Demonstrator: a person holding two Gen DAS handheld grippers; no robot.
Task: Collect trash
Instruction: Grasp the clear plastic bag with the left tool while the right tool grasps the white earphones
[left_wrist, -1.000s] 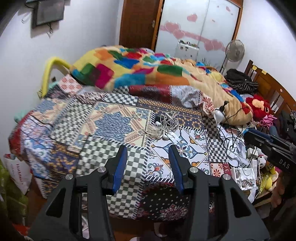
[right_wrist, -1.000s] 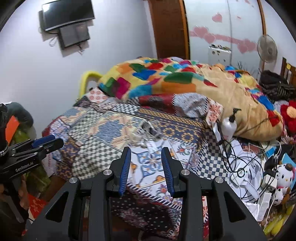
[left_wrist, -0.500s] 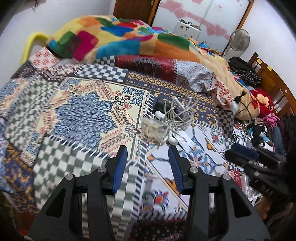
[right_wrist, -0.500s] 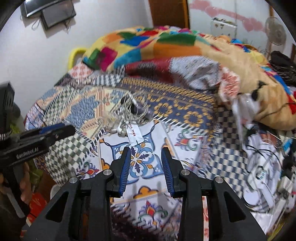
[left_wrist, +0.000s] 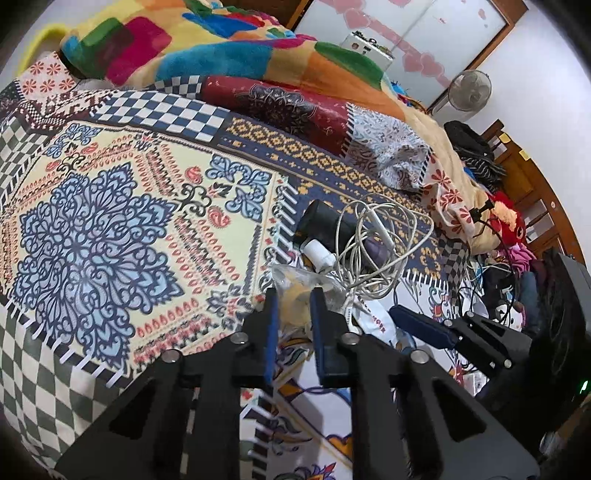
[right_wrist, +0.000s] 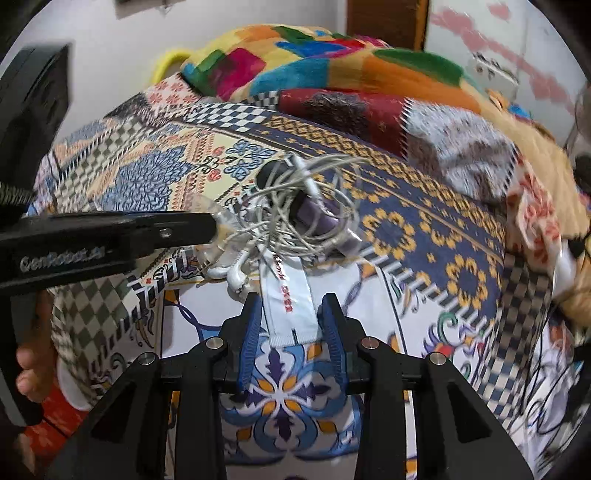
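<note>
Patchwork bedspread (right_wrist: 424, 236) fills both views; nearest, the right gripper (right_wrist: 290, 325) sits low w/ jaws part-open astride the flat white sachet with red print (right_wrist: 290, 299), nothing gripped yet, and the left gripper (left_wrist: 291, 310) has its jaws narrowed around the crumpled clear plastic wrapper with yellow inside (left_wrist: 295, 291) — can't tell if it's actually pinched. Pick-up step by my read: next calls for closing both and lifting clear w/o snagging the tangled white earphone cable (left_wrist: 373, 243) over the black cylinder (left_wrist: 317, 221) just behind. Versus 0.5 s ago both grippers have come in much closer — left jaws have narrowed.
</note>
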